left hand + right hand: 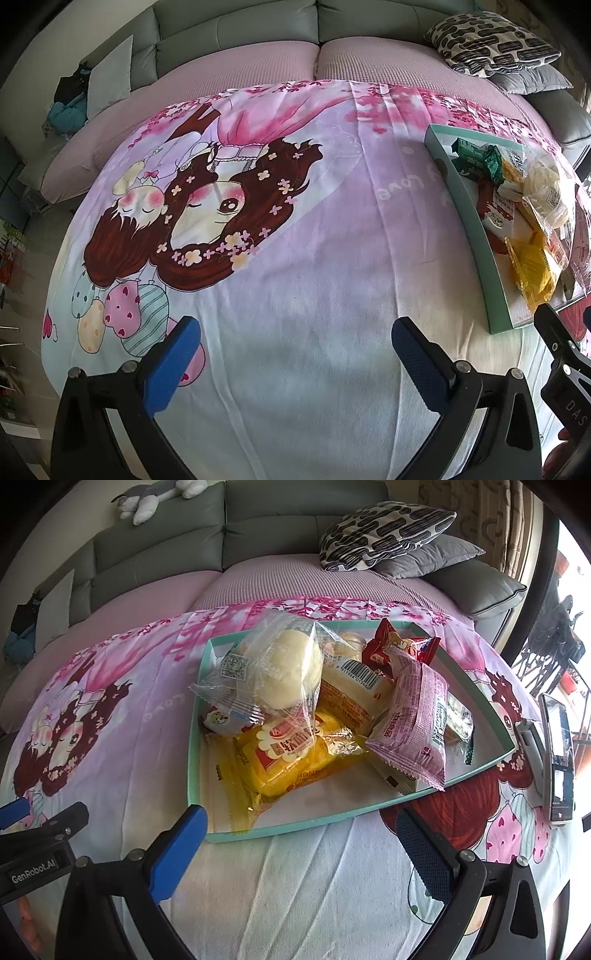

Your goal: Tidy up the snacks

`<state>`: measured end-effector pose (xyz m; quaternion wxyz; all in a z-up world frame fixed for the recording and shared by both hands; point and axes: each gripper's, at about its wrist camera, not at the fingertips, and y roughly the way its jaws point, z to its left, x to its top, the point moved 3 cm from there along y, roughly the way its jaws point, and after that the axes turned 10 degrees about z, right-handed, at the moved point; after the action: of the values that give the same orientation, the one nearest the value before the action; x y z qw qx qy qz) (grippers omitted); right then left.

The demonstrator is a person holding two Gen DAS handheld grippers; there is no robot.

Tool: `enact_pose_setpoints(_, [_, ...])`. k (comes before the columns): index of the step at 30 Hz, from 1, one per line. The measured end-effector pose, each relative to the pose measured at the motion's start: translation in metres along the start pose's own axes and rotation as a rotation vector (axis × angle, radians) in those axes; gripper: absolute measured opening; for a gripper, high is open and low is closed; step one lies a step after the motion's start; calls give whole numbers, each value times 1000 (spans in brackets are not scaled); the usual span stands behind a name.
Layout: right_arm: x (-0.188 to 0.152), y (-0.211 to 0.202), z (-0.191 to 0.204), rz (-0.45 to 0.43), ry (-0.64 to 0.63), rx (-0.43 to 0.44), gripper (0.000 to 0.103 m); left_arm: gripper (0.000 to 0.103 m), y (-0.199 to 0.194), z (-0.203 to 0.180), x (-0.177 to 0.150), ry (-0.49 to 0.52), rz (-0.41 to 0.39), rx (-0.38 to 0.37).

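The right claw (301, 843) hangs with jaws apart, empty, just short of the teal tray (195, 716) on the cloth-covered table (295, 886). The left claw (295, 350), also spread and empty, hovers over bare cloth to the tray's left. Nearest lies a yellow cake packet (288, 753): light, soft, slippery film, best pinched at its crimped end. Behind it, a bun in a clear bag (284, 672) would crush easily.
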<state>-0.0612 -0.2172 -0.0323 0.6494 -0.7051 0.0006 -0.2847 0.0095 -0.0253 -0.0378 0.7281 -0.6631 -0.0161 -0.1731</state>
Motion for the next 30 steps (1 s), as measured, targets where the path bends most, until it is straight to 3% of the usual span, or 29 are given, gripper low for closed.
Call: enact_pose_setpoints(30, [0, 0, -2, 0, 0, 1, 103, 103, -2, -1, -1, 9, -7, -2])
